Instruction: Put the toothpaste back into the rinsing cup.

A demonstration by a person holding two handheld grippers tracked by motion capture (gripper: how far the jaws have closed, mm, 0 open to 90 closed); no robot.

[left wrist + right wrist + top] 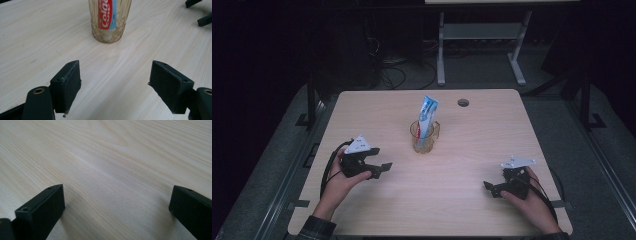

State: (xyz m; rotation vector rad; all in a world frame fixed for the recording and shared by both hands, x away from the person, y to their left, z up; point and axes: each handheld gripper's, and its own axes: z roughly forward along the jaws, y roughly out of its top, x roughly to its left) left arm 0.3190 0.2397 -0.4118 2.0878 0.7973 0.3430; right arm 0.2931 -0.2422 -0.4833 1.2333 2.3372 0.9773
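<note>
Seen from the high view, a clear amber glass mug with a cut pattern stands near the middle of the pale wood-grain bench, and a white, red and blue toothpaste tube stands upright in it, leaning slightly and poking well above the rim. The left hand-held gripper lies to the left of the mug and nearer the person, its jaws aimed toward the mug and apart from it. The right hand-held gripper rests well off to the right of the mug, low over the bench.

From the left gripper view, the mug sits straight ahead between the lines of the two black jaws, which stand wide apart and hold nothing; bare bench lies between them and the glass. The tube shows through the mug wall, cap end down.

From the right gripper view, the jaws are spread wide over bare wood with nothing between them.

As a judgement, the risk lies in the approach: the mug is light and top-heavy with the tall tube, so a jaw tip striking the glass off-centre could push or tip it. A pinch on the tube alone might drag the mug along.
</note>
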